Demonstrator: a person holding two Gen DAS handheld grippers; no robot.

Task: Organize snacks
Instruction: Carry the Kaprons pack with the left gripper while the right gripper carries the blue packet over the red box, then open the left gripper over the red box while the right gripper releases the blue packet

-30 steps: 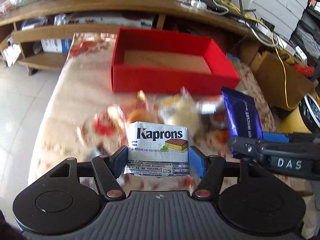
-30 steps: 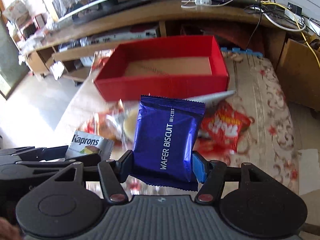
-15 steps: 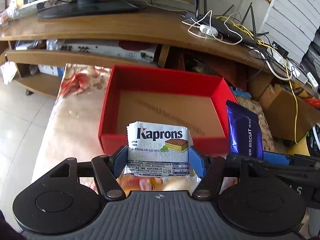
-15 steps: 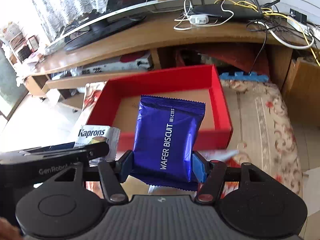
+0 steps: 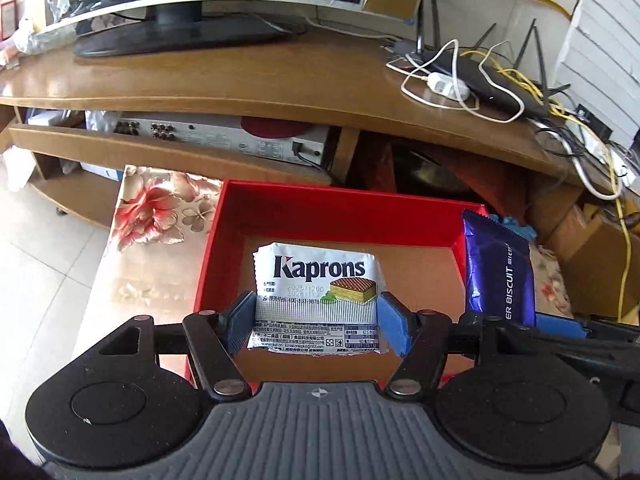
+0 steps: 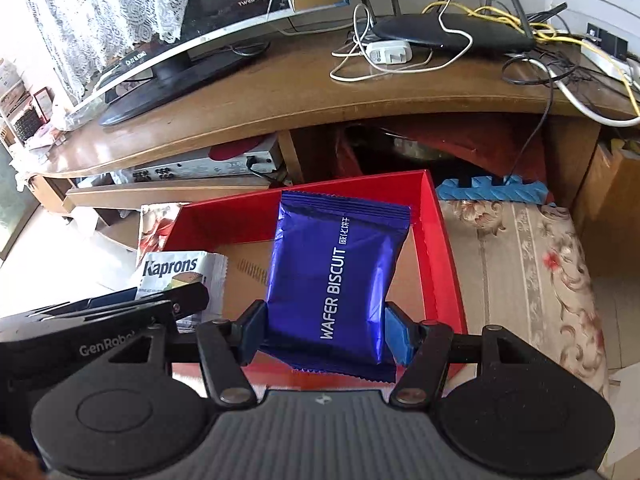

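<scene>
My left gripper (image 5: 318,322) is shut on a white Kaprons wafer packet (image 5: 316,284), held above the left part of the open red box (image 5: 340,208). Side by side with it, my right gripper (image 6: 324,330) is shut on a blue wafer biscuit packet (image 6: 336,276), held over the right part of the red box (image 6: 444,264). The box's brown cardboard floor shows bare beneath both packets. Each packet also appears in the other wrist view: the blue packet (image 5: 500,272) at the right, the Kaprons packet (image 6: 180,272) at the left.
The box sits on a table with a floral cloth (image 6: 516,264). Beyond it stands a wooden TV stand (image 5: 240,84) with a monitor (image 5: 180,20), a router (image 6: 448,32) and tangled cables. A cardboard carton (image 5: 600,256) stands right of the table; tiled floor lies left.
Both grippers have carried their packets forward from above the snack pile to above the red box. The pile has dropped out of view behind them. Both grips are unchanged.
</scene>
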